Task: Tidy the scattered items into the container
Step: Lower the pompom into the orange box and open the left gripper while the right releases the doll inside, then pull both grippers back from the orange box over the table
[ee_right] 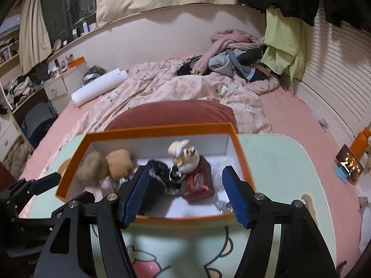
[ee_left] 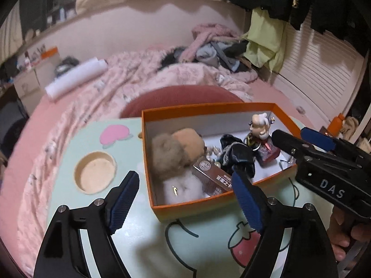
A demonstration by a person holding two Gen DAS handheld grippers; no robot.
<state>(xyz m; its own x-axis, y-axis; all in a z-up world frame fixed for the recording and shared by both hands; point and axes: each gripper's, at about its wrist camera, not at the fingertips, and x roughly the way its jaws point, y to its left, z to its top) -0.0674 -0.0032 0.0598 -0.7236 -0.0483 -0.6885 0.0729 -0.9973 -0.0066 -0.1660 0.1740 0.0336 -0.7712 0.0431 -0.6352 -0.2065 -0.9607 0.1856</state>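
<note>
The left hand-held gripper [ee_left: 185, 197] and right hand-held gripper [ee_right: 185, 194] both stood wide with nothing between their pads, over the near rim of the orange box [ee_left: 148, 162]. The box sat mid-surface [ee_left: 69, 150], holding pompoms [ee_left: 167, 153], a figurine [ee_left: 258, 125] and a scrunchie [ee_left: 236, 153].

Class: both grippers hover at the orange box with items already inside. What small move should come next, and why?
Probably draw both back from the orange box. The left gripper and right gripper are open and empty, and no loose items show on the table.
</note>
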